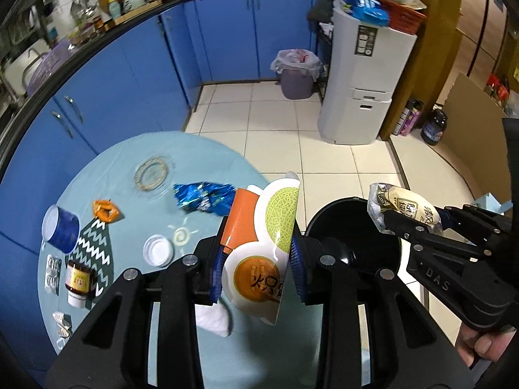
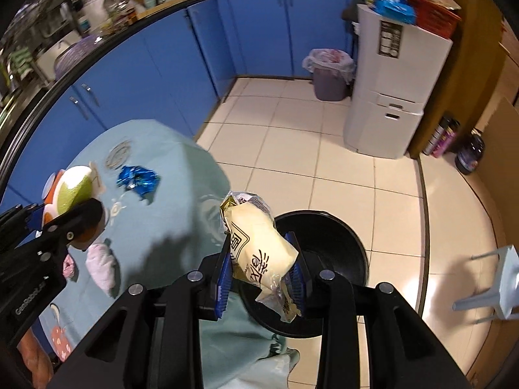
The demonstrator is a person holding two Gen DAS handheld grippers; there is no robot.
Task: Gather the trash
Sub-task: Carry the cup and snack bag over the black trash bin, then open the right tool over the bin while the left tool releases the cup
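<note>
The left gripper is clamped on a flattened white and orange carton printed with a green melon, its blue pads pressing both sides of the card. It holds the carton above the edge of the round table draped in a pale blue cloth, just beside the black round bin that stands on the cream floor tiles.

The right gripper grips a crumpled cream-yellow plastic wrapper with dark lettering — the pads bear on its sides, and it sits directly over the bin's open mouth.

Left on the cloth are a crinkled blue foil wrapper, a small orange wrapper, a blue cup lying on its side, a white round lid, a brown glass jar with a yellow label, a silver blister strip and a clear glass dish. A crumpled white tissue lies below the left gripper — partly hidden by it.

Across the floor, a grey bin lined with a white bag stands in the corner by the blue cabinets.
</note>
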